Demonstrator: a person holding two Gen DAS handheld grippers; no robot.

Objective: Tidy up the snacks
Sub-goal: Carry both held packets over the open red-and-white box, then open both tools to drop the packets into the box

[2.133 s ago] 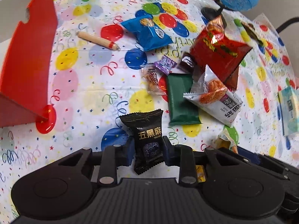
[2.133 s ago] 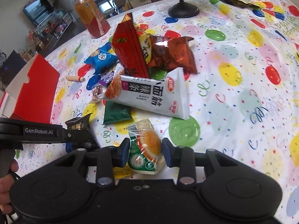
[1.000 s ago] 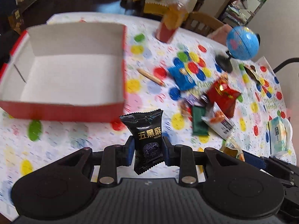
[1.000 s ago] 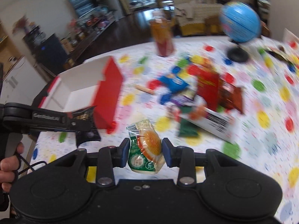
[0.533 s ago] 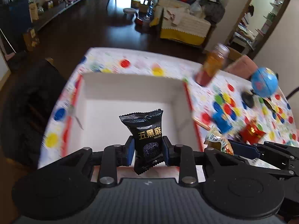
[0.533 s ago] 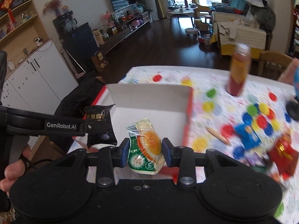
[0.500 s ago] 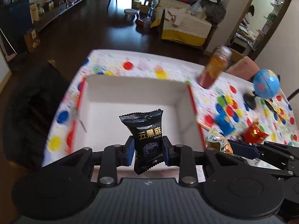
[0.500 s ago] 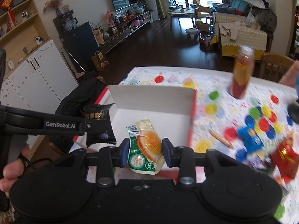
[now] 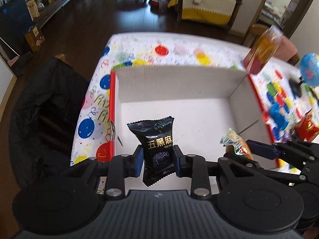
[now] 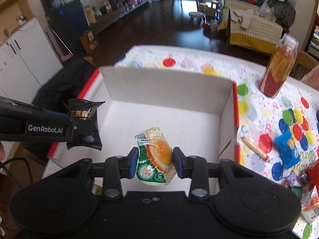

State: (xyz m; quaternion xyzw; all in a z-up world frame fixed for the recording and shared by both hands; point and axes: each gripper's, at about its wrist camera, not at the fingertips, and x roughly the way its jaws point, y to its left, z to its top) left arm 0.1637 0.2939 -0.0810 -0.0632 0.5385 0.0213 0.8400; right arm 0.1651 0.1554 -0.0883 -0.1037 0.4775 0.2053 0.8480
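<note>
My left gripper (image 9: 157, 160) is shut on a black snack packet with gold characters (image 9: 156, 145); the packet also shows in the right wrist view (image 10: 84, 125). My right gripper (image 10: 155, 163) is shut on a green and clear packet with an orange round snack (image 10: 155, 157), also visible in the left wrist view (image 9: 236, 145). Both hang above the near part of an open red box with a white inside (image 9: 179, 91), (image 10: 167, 87). The box floor shows nothing in it.
On the balloon-print tablecloth (image 10: 199, 59) right of the box stand a bottle of orange drink (image 10: 279, 67), a blue snack bag (image 10: 287, 149), a small stick sausage (image 10: 255, 149), red bags (image 9: 305, 128) and a globe (image 9: 309, 72). A dark-draped chair (image 9: 47, 109) is left of the table.
Both grippers have carried their packets from the snack pile leftward to above the open box. In the last half second the box has drawn slightly nearer. Both grips are unchanged.
</note>
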